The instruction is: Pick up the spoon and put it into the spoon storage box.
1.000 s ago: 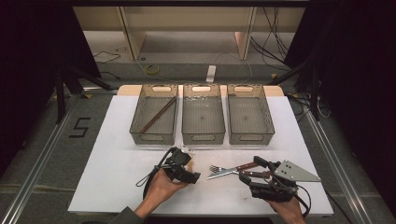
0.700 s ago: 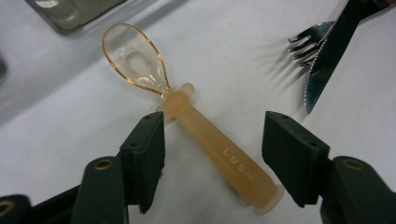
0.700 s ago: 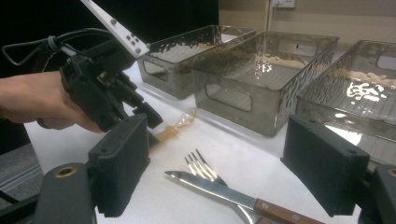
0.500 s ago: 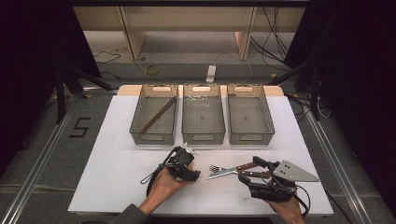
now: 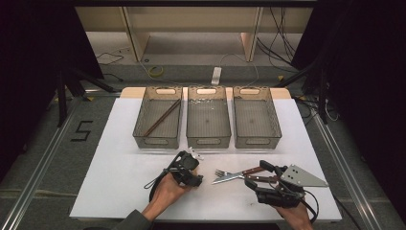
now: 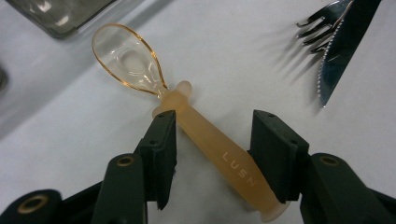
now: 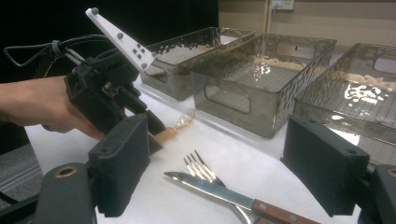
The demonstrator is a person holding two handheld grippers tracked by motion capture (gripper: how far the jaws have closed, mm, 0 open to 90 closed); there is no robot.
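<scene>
Since the amber plastic spoon, lying near the desk's front edge just beside the fork, is judged light, stiff and slippery, its thick handle is bracketed by the left gripper's released jaws.

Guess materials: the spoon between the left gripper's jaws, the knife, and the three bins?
Spoon: likely plastic; clear amber bowl, frosted matte handle with raised letters, light passing through.
Knife: metal blade, shiny and mirror-like with a serrated edge; handle looks like brown wood with pale rivets.
Bins: probably smoky translucent plastic, glossy with a dimpled texture and bright glints on the walls.
</scene>
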